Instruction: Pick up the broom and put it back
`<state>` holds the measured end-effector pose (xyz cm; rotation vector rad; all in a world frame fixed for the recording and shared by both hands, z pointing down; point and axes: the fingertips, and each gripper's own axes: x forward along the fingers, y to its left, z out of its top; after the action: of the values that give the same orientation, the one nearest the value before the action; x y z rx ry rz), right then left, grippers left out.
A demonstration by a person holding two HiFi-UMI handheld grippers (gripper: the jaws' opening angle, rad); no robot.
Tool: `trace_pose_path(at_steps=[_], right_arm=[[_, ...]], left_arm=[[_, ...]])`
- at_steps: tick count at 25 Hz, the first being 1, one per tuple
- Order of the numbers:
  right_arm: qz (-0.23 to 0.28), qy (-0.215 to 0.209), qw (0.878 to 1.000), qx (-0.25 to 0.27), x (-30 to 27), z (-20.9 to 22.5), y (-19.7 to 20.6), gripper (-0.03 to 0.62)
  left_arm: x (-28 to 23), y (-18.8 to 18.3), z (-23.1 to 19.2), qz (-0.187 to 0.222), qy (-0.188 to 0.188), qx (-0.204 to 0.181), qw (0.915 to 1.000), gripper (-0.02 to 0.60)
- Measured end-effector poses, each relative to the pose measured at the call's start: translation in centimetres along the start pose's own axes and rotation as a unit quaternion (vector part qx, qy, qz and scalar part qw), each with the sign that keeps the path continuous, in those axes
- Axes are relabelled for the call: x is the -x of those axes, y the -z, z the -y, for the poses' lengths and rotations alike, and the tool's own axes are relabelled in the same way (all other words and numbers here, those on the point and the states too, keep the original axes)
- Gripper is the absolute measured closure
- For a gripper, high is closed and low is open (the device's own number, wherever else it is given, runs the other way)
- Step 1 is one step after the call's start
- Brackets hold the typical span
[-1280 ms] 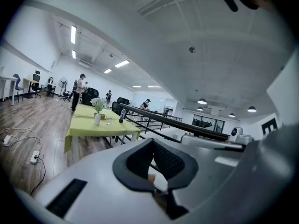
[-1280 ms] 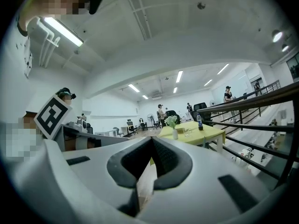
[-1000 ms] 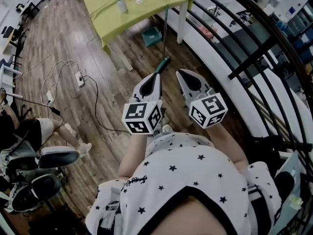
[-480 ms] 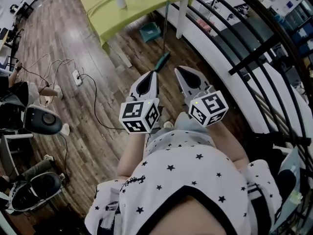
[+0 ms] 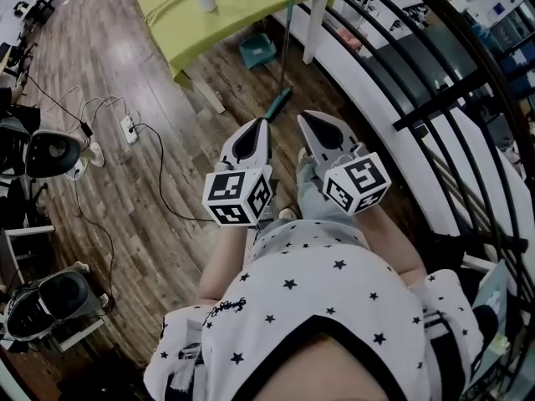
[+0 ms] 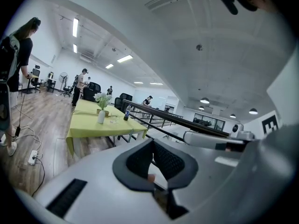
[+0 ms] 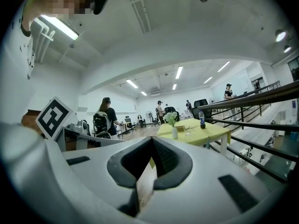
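The broom point(image 5: 280, 100) stands ahead of me by the railing. Its thin pole leans up against the yellow-green table point(image 5: 188, 25), and its teal head rests on the wooden floor. My left gripper point(image 5: 261, 122) points forward just short of the broom head, jaws shut and empty. My right gripper point(image 5: 303, 117) is held beside it to the right, also shut with nothing held. In the left gripper view, the left gripper point(image 6: 152, 141) aims past the table point(image 6: 100, 125). The right gripper point(image 7: 152, 139) faces the same table point(image 7: 196, 127).
A black railing point(image 5: 435, 98) curves along the right. Under the table lies a teal box point(image 5: 257, 53), and on it stands a white vase point(image 5: 206, 0). A power strip with cables point(image 5: 127, 128) lies on the floor to the left, near office chairs point(image 5: 50, 153). Several people stand far off.
I have moved forward, so the table and broom are nearer and the floor has slid back. Both grippers kept their pose, still shut. The seated person at left has left the view.
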<state>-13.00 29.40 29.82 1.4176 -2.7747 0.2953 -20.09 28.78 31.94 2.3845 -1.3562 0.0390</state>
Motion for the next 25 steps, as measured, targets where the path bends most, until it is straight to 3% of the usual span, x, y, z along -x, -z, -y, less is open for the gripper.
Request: trace_pose_path(at_steps=[25], right_arm=[[-0.005,-0.025,1.000,0.012,-15.4,16.0,-4.0,0.600]], left_arm=[[-18.6,-5.1,-6.8,-0.006,-0.048,0.009,0.9988,0.569]])
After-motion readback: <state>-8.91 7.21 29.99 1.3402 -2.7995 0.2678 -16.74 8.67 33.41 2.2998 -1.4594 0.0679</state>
